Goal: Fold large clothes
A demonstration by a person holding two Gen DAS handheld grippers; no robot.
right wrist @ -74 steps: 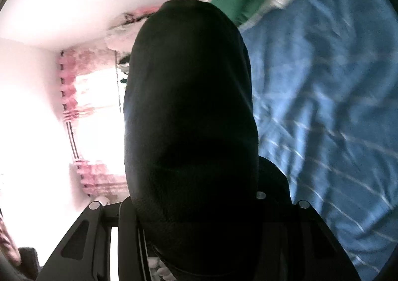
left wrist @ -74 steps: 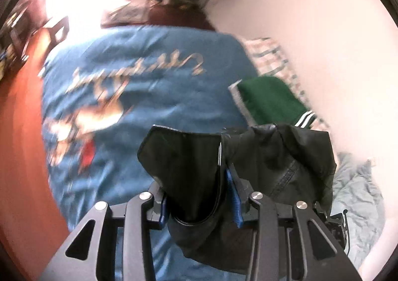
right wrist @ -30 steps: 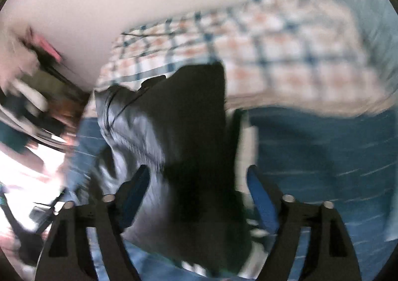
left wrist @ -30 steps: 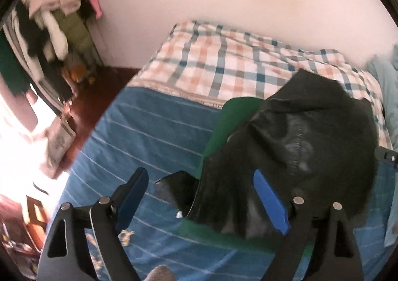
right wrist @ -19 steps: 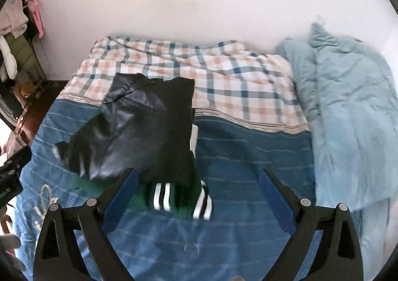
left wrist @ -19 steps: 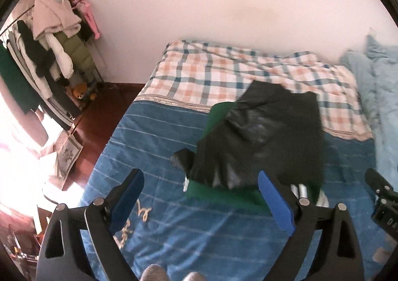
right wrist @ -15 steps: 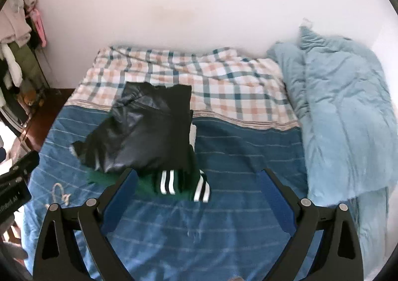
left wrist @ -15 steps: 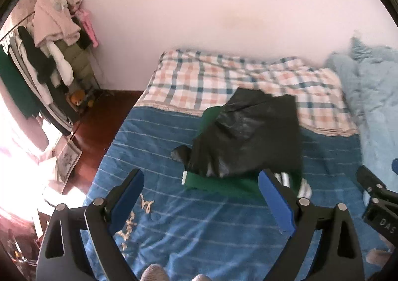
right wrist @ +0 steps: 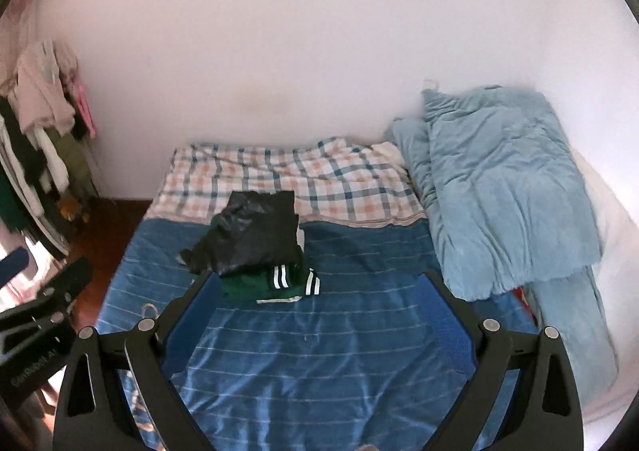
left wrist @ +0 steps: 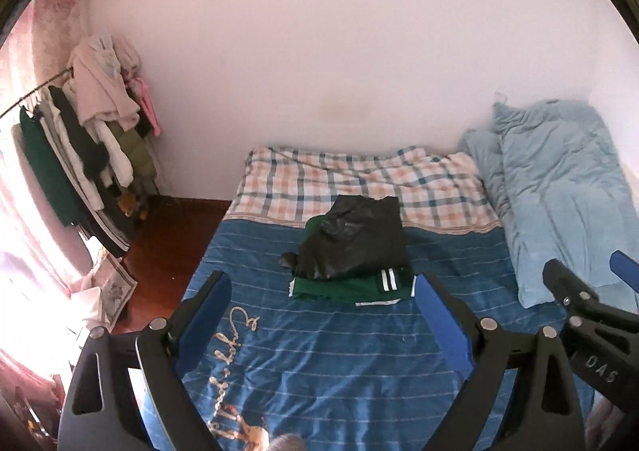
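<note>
A folded black garment (left wrist: pixel 355 241) lies on top of a folded green garment with white stripes (left wrist: pixel 351 288) in the middle of the bed; both also show in the right wrist view, the black one (right wrist: pixel 251 237) over the green one (right wrist: pixel 275 285). My left gripper (left wrist: pixel 319 311) is open and empty, held well back above the near part of the bed. My right gripper (right wrist: pixel 319 307) is open and empty too, at about the same distance. Each gripper shows at the edge of the other's view.
The bed has a blue striped cover (left wrist: pixel 339 363) and a checked sheet (left wrist: pixel 359 183) at the far end. A light blue quilt (right wrist: pixel 499 187) is heaped on the right. A rack of hanging clothes (left wrist: pixel 84 147) stands left, over a wooden floor (left wrist: pixel 167 251).
Both grippers let go of the black garment, which now lies on the green one. Both grippers opened and drew back from the pile, so it looks smaller and farther.
</note>
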